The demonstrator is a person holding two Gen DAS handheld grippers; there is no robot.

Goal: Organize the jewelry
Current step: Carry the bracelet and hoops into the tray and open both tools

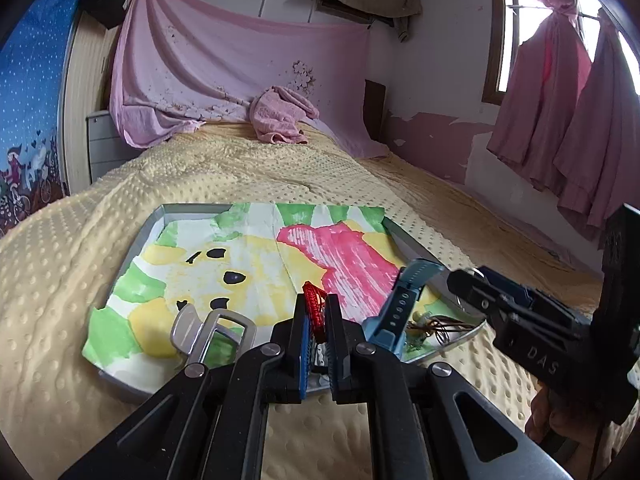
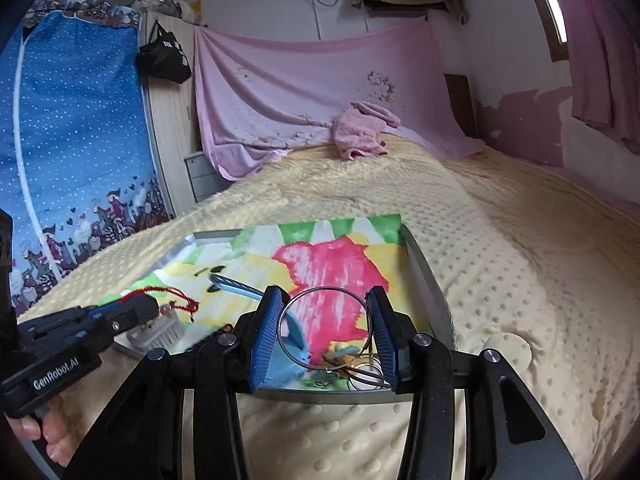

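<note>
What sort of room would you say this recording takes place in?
Most likely a lived-in bedroom: a bed under a yellow dotted blanket fills the view, with pink curtains at the window and a tray set on the blanket.

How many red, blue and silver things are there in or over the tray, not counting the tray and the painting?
Red: 1, the string bracelet
Blue: 1, the watch
Silver: 2, the thin ring and the clasp
Total: 4
</note>
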